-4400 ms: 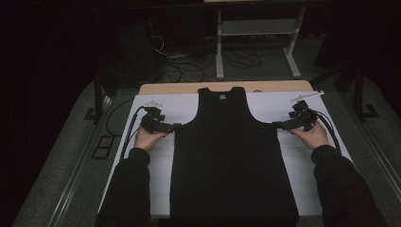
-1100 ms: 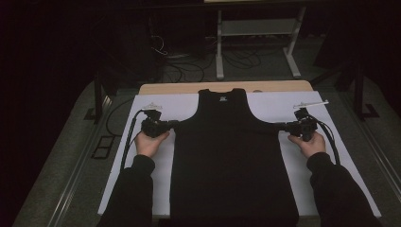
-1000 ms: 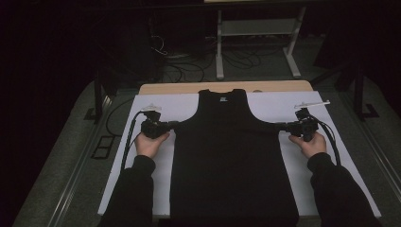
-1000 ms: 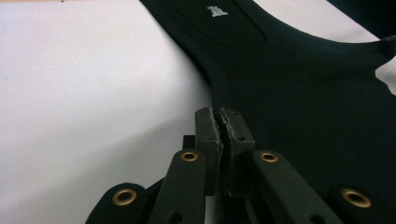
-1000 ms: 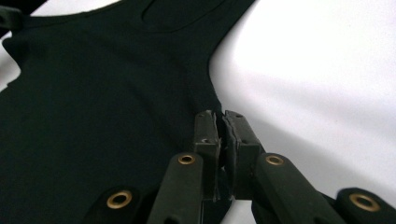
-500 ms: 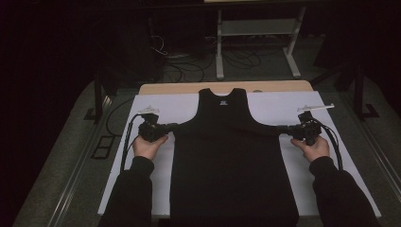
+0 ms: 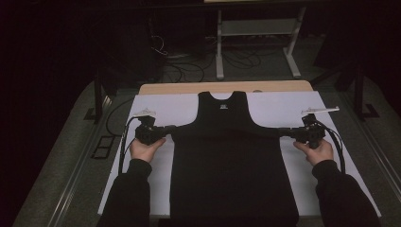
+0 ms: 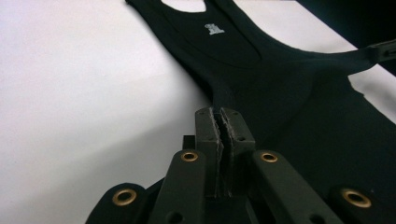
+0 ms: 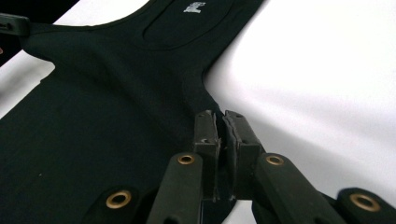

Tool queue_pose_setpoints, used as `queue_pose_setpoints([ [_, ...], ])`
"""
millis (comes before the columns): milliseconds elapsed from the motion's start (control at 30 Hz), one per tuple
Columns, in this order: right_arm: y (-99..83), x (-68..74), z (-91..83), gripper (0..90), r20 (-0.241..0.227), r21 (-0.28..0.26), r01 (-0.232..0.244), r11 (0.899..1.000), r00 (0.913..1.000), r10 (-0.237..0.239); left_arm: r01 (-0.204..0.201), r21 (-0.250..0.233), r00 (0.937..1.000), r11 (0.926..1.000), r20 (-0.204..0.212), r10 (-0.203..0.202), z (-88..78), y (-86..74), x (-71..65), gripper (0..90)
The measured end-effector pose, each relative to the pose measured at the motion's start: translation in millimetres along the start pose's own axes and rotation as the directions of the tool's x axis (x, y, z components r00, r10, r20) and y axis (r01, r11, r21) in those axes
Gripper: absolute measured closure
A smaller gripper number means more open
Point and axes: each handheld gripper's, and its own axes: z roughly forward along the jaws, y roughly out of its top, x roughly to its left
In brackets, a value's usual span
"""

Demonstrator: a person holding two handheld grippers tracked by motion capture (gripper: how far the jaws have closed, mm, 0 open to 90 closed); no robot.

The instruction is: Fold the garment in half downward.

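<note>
High view: black tank top (image 7: 231,161) flat on white sheet (image 7: 189,106), underarm corners pinched in closed left gripper (image 7: 152,132) and right gripper (image 7: 299,134), pulled outward. Best kept evenly taut, level, both grips firm.

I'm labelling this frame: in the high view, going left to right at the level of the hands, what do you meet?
Left hand → left gripper, shut on the fabric → black tank top stretched between both → right gripper, also shut on it → right hand, all over the white sheet.
</note>
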Motion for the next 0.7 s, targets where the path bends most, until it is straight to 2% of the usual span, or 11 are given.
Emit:
queue_pose_setpoints([
  [267, -4.9, 7.4, -6.3, 83.0, -0.010, 0.000, 0.011, 1.000, 0.9999, -0.011, -0.005, 0.019, 1.0000, 0.9998, 0.004, 0.005, -3.6, -4.8, -4.8, 85.4],
  [700, -10.0, 11.6, -11.2, 82.8, -0.016, 0.002, 0.010, 1.000, 0.9998, -0.010, -0.009, 0.016, 0.9998, 0.9998, 0.017, 0.008, -11.3, -10.1, -10.6, 85.4],
])
